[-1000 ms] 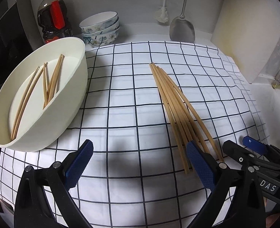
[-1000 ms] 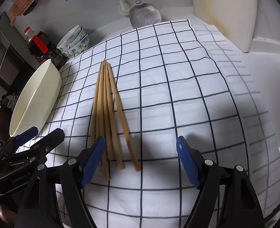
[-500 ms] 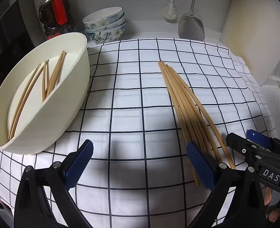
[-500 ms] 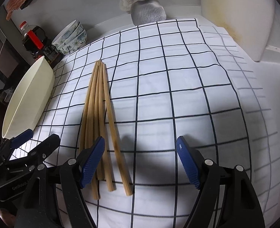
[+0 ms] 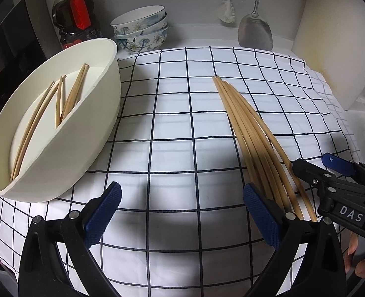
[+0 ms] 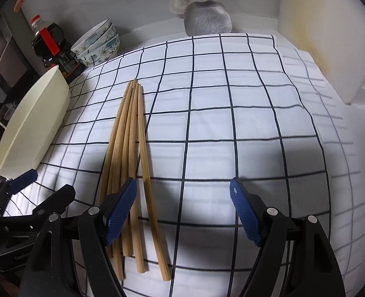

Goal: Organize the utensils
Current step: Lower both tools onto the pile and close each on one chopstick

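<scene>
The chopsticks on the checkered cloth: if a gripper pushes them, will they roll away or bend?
The chopsticks look like thin, stiff wood, so they probably won't bend. They seem slim and roundish, so a push could roll or fan them apart, though the checkered cloth should slow that. Being so thin and lying flat, they may slip from the open right gripper.

Chopsticks on cloth [image 5: 250, 133]: a bundle lying on the checked cloth [image 5: 172, 128] from 12 toward 5 o'clock, fanning out near me.
Tub [image 5: 66, 133]: on the cloth's edge at 10 o'clock, well apart from the bundle.
Chopsticks in tub [image 5: 46, 111]: several lying inside it.
Stacked bowls [image 5: 140, 31]: behind the tub at 11 o'clock.
Bottle [image 5: 74, 17]: left of the bowls.
Spatula [image 5: 255, 31]: at 1 o'clock, past the cloth's far edge.
My left gripper [image 5: 182, 216]: over the cloth at 6 o'clock.
My right gripper [image 6: 183, 210]: at its 4 o'clock, over the bundle's near ends.
</scene>
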`<state>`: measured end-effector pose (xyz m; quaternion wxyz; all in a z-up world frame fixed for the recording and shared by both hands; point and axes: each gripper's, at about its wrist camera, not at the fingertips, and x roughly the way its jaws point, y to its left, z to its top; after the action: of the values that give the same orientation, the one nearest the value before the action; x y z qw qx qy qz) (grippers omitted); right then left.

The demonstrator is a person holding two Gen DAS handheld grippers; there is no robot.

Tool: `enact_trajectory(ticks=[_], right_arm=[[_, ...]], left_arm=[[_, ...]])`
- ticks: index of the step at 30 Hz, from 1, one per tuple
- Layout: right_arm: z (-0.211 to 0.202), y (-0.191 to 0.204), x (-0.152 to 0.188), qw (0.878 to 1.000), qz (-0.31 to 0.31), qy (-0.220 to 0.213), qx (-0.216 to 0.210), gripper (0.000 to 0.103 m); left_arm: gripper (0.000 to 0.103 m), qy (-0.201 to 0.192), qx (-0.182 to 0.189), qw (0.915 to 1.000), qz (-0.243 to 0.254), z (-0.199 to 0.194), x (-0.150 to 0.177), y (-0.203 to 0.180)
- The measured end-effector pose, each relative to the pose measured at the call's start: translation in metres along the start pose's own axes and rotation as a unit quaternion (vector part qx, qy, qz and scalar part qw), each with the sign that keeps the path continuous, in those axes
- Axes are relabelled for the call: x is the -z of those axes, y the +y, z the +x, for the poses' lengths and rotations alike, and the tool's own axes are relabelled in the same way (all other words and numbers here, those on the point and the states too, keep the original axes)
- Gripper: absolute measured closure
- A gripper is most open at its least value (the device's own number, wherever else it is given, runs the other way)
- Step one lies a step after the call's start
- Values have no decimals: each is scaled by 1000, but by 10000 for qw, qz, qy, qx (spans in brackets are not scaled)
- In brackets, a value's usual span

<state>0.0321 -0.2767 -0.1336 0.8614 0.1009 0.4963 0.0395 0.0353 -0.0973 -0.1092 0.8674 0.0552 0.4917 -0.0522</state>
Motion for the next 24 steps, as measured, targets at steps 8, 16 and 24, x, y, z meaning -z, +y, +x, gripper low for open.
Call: enact_trajectory(ticks=[8,16,24], right_arm=[[10,13,-1,9962,-687,65,526,29],[12,3,-6,9944,-827,-6,662,29],[13,-16,-14,9948,-739,-57,694,29]], left_arm=[[6,-14,-32,10000,24,3,-3,-3],[6,16,4,10000,-11,9,-7,-9],[6,100,1,9999,105,22,-14,-24]])
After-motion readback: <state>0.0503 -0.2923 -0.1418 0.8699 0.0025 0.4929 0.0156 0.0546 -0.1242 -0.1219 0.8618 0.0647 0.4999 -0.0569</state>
